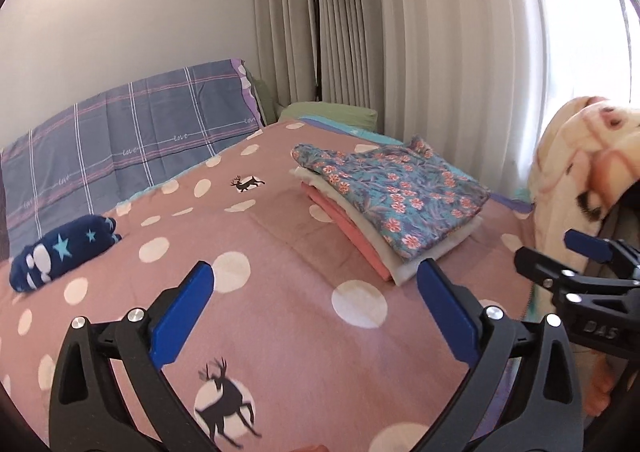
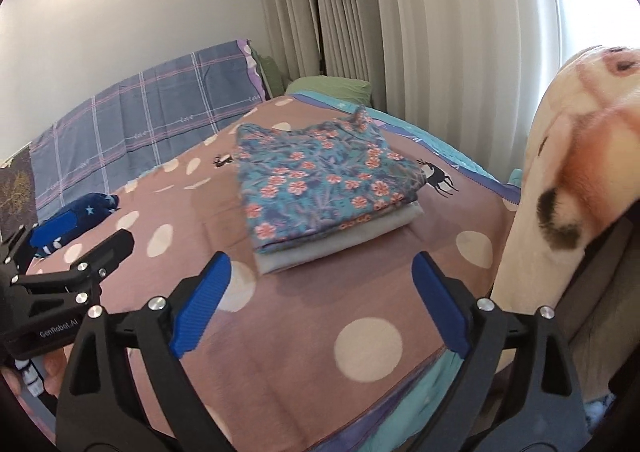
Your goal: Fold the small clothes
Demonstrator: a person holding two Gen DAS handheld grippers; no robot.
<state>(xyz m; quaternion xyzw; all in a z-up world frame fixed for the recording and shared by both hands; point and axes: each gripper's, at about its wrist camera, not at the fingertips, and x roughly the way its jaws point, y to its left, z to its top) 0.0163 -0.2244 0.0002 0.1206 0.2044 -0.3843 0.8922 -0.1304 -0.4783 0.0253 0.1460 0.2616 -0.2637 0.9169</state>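
— Both tools are free right now. The left tool (image 1: 316,304) has its blue pads spread wide over the bedspread (image 1: 280,332) with nothing between them, and the right tool (image 2: 322,304) is spread the same way, also with nothing in it.

— So where are the clothes?

— A neat pile sits on the bed, at about twelve o'clock from the right tool and one o'clock from the left. The flowered top (image 2: 320,187) lies on it, folded flat, with a pale grey piece (image 2: 340,244) under it and a pink one (image 1: 352,240) at the bottom. That pile looks finished to me.

— What's left, then?

— A dark blue garment with stars (image 1: 60,252) lies bunched up, well apart from the pile, at about ten o'clock from the left tool. I'd guess that's next. There's also a cream plush blanket (image 2: 568,171) draped at three o'clock, off the edge of the bed; that may not be part of it.

— And the next move?

— Between garments, I'd say. Someone has to reach to the blue one, pinch an edge with each tool and spread it flat before folding.
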